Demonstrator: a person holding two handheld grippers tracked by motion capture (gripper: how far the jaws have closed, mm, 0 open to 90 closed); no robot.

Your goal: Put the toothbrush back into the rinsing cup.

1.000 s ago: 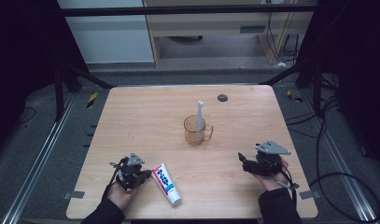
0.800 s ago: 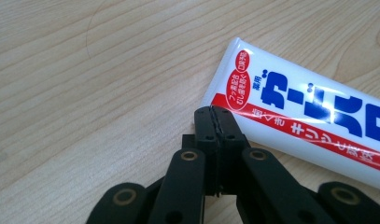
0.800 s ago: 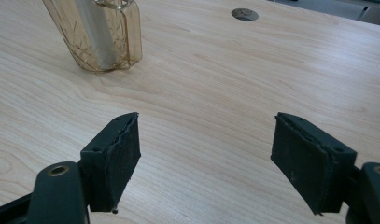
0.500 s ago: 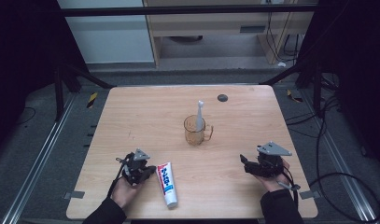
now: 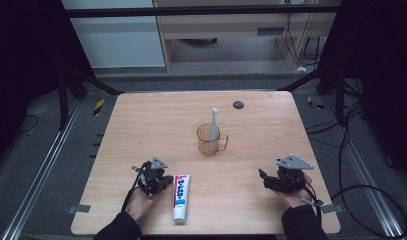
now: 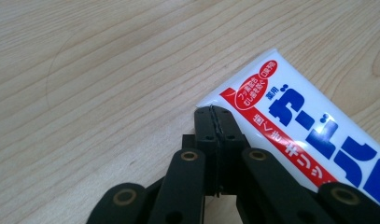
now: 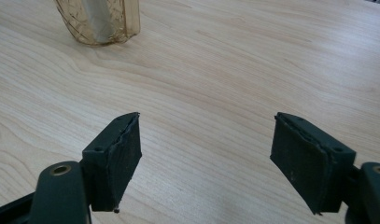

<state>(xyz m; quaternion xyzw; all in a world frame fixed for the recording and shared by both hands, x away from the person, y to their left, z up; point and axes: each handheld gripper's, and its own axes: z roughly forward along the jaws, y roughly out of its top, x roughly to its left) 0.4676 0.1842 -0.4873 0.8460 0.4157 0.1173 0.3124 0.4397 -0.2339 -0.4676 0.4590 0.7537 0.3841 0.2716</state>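
A pale wooden table (image 5: 141, 125) with visible grain holds one toothpaste tube, one cup, one toothbrush and one small dark round disc (image 5: 238, 104) near its far edge. Two hand-held grippers rest near the front edge, one in each of a person's hands.

The cup (image 5: 209, 139) is translucent amber plastic with a handle and a faint crosshatch pattern. It stands near the middle of the table. The white toothbrush (image 5: 214, 123) stands upright inside it.

The toothpaste tube (image 5: 180, 197) is flat, white and glossy, with red and blue printing. It lies near the front edge, cap toward the person.

The left gripper (image 5: 165, 182) sits just beside the tube's flat crimped end. In the left gripper view its two black jaws are pressed together with nothing between them, tips at the tube's corner (image 6: 290, 116); whether they touch it cannot be told.

The right gripper (image 5: 263, 178) is well apart from the tube, on the right. Its jaws are spread wide over bare wood, holding nothing.
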